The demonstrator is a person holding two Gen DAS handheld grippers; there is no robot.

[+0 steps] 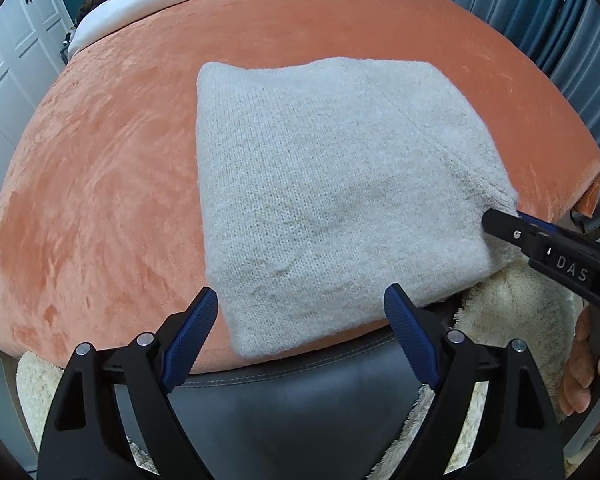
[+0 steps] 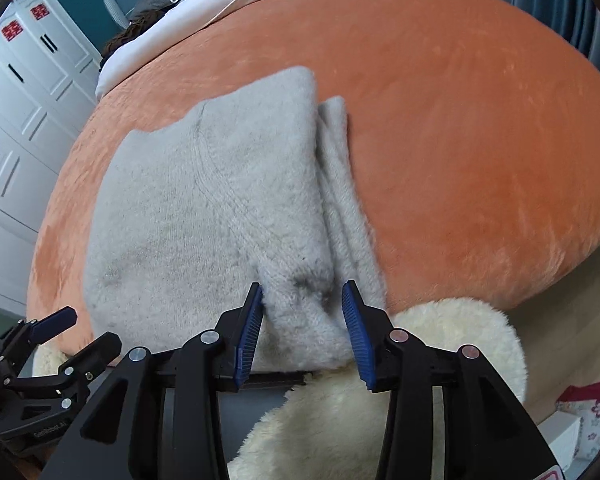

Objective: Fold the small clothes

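the folded grey knit garment (image 1: 340,184) lies on the orange bed cover (image 1: 100,200) near its near edge, the left gripper (image 1: 300,320) spread wide above it, the right gripper (image 2: 302,320) part-open, straddling its near-right corner.

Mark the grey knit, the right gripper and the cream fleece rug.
grey knit (image 1: 332,184): left wrist view, middle of top layer.
right gripper (image 2: 302,320): right wrist view, between fingertips.
cream fleece rug (image 2: 452,344): right wrist view, upper pile.

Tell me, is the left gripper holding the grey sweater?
No. The left gripper is wide open, its blue pads on either side of the grey sweater edge, pinching nothing.
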